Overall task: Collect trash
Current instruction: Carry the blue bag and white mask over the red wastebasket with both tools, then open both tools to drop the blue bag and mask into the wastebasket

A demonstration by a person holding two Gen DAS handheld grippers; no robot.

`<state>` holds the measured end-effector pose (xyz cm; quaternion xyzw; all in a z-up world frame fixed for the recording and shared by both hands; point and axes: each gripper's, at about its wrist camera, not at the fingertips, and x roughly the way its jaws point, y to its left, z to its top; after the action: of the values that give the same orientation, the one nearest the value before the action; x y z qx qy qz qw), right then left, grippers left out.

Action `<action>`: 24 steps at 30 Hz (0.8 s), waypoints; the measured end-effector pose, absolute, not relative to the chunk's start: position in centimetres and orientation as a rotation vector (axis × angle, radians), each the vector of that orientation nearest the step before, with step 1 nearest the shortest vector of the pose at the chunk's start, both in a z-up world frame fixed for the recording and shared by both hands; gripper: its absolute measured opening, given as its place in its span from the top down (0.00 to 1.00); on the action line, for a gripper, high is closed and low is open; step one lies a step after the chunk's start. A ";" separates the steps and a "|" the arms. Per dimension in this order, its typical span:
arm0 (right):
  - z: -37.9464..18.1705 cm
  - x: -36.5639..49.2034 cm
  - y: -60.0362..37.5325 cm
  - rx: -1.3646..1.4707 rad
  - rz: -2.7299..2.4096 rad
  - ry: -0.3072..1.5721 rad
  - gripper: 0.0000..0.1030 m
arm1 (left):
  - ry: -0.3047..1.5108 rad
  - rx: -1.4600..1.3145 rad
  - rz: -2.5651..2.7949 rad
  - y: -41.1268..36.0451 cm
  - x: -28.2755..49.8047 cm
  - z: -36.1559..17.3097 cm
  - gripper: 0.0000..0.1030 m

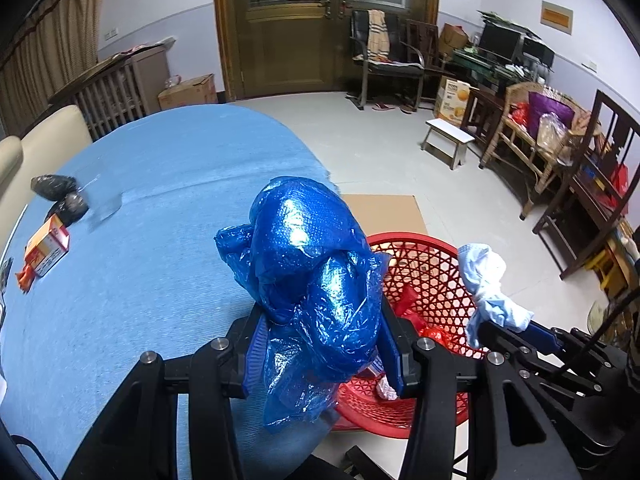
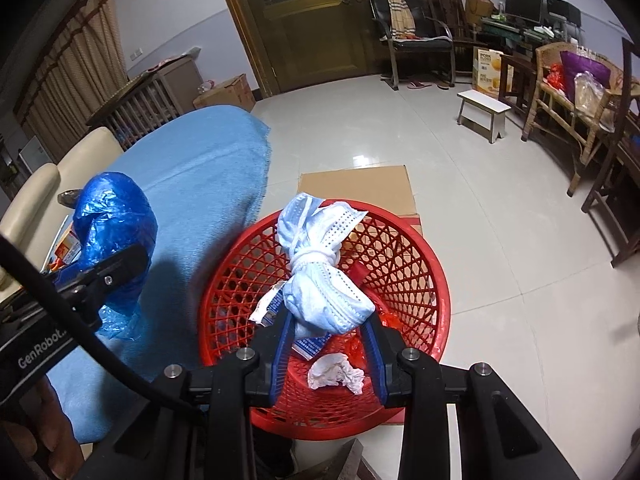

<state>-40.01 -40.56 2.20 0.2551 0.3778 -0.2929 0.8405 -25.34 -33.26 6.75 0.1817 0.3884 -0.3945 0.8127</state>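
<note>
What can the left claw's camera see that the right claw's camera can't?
Only the left wrist view shows the two black bags and the orange box on the blue cloth. Only the right wrist view shows the crumpled white tissue inside the red basket. Both show the left claw shut on the blue plastic bag, the right claw shut on the knotted face masks, the basket and the cloth.

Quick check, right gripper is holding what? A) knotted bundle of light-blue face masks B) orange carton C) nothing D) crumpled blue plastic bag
A: in the right wrist view the right gripper is shut on the bundle of face masks, held over the red basket; the blue plastic bag sits in the left gripper instead.
</note>
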 end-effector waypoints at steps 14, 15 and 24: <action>1.0 -40.6 -42.4 0.580 -0.634 0.818 0.64 | 0.853 0.447 -0.882 -35.4 -26.4 5.8 0.51; 0.9 -40.5 -42.5 0.582 -0.634 0.820 0.64 | 0.855 0.451 -0.885 -35.5 -26.5 5.7 0.51; 0.0 -40.1 -43.3 0.612 -0.633 0.838 0.45 | 0.878 0.476 -0.906 -36.3 -26.4 5.0 0.51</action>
<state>-40.09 -43.31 0.02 0.2876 0.3935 -0.2975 0.8209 -26.43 -36.31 5.00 0.2202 0.4064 -0.4196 0.7812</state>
